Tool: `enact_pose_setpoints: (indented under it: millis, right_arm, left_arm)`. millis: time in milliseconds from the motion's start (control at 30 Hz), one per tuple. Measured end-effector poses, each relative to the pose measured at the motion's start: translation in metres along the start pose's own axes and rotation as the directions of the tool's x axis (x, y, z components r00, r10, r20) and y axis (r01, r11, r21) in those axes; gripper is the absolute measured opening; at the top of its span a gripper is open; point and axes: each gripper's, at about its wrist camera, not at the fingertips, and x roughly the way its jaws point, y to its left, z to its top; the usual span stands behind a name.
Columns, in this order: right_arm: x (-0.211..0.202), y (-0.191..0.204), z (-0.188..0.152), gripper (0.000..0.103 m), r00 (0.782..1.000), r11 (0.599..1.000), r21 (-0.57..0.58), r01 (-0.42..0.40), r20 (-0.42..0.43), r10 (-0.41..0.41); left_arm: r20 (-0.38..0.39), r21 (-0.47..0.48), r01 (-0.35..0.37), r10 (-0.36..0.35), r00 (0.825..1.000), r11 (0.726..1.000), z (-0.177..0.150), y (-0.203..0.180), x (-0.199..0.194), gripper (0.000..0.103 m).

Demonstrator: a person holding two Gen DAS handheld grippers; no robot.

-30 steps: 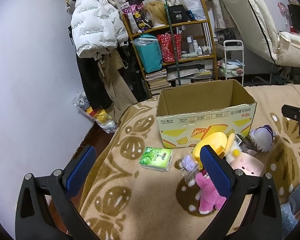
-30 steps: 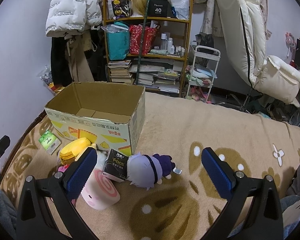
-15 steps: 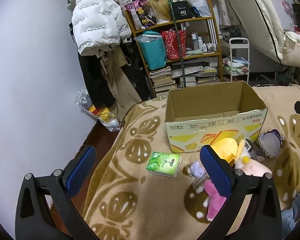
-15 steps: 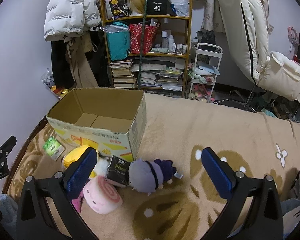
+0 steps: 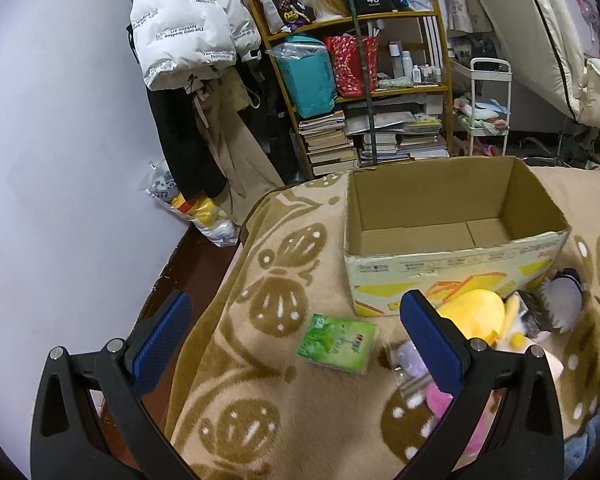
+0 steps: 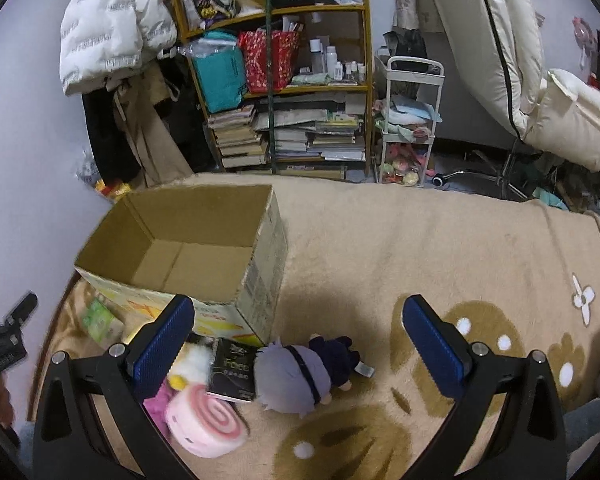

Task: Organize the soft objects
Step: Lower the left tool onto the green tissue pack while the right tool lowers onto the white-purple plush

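An empty open cardboard box (image 5: 456, 280) (image 6: 260, 276) stands on the beige patterned blanket (image 6: 420, 248). In front of it lie a yellow plush (image 5: 476, 314), a grey-haired plush doll (image 6: 296, 376) (image 5: 562, 302), a pink swirl-roll plush (image 6: 208, 420), a magenta plush (image 5: 440, 398) and a black "Face" pack (image 6: 232, 372). A green tissue pack (image 5: 336, 342) (image 6: 98, 318) lies left of the box. My left gripper (image 5: 296, 332) hangs open above the tissue pack. My right gripper (image 6: 298, 340) is open above the grey-haired doll. Neither holds anything.
Beyond the bed stand a cluttered wooden shelf (image 6: 288, 88) with books and bags, hanging coats (image 5: 188, 36), a white trolley (image 6: 412, 120) and a cream recliner (image 6: 520, 60). The bed's left edge (image 5: 204, 320) drops to dark floor. A plastic bag (image 5: 196, 208) sits by the wall.
Both grippers rose and tilted, so the box interior shows more. The left view shifted left; toys now sit lower right. Nothing was grasped.
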Motion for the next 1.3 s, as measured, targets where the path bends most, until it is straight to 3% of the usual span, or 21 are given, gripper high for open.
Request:
enact_pose_setpoints:
  millis: [267, 600, 800, 1300]
  right_arm:
    - [0.035, 0.003, -0.009, 0.103, 0.996, 0.997, -0.044, 0.064, -0.064, -0.066]
    - [0.072, 0.018, -0.032, 0.103, 0.979, 0.993, -0.102, 0.057, -0.188, -0.075]
    - [0.083, 0.028, -0.043, 0.103, 0.97, 0.986, -0.154, 0.061, -0.225, -0.095]
    - [0.113, 0.015, -0.053, 0.103, 0.926, 0.99, -0.133, 0.038, -0.368, -0.085]
  left_arm:
    - [-0.027, 0.001, -0.01, 0.01, 1.0, 1.0, 0.002, 0.001, 0.032, 0.102]
    - [-0.107, 0.001, 0.029, -0.029, 0.994, 1.0, -0.01, 0.0, 0.066, 0.102]
    - [-0.166, 0.027, 0.081, -0.076, 0.983, 0.996, -0.022, -0.008, 0.084, 0.102]
    - [-0.326, 0.027, 0.105, -0.091, 0.941, 0.994, -0.05, -0.018, 0.13, 0.102]
